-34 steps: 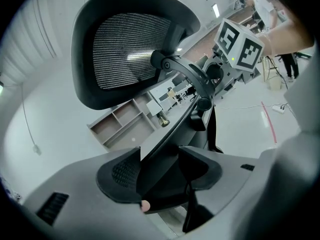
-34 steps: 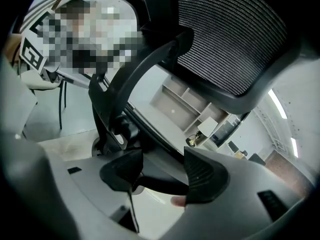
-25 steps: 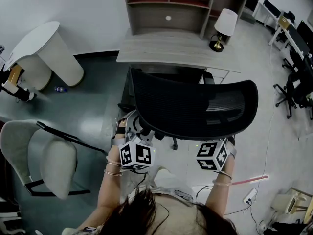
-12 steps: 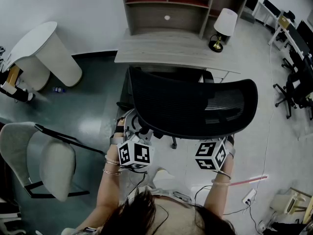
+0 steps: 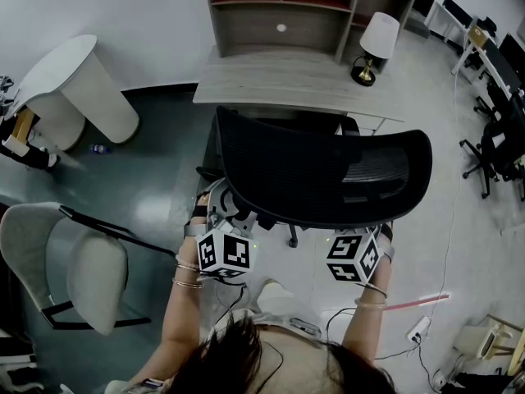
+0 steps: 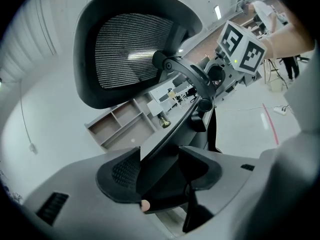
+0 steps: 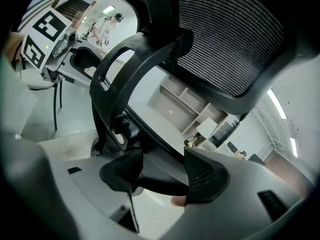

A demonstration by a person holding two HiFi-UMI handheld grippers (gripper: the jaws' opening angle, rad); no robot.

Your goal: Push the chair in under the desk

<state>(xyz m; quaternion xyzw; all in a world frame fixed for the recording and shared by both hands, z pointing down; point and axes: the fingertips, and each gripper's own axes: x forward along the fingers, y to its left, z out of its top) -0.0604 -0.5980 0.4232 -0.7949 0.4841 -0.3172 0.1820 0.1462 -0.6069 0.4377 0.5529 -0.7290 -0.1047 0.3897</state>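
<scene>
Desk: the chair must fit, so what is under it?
Below the desk edge only shadow and thin legs at right show. The desktop and the chair back cover the rest, so what's under is unclear.

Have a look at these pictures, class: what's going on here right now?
A person stands behind a black mesh chair, with the left tongs and the right tongs each clamped on its back frame. The chair faces the wooden desk, close to it; the backrest hides how far the seat is under.
</scene>
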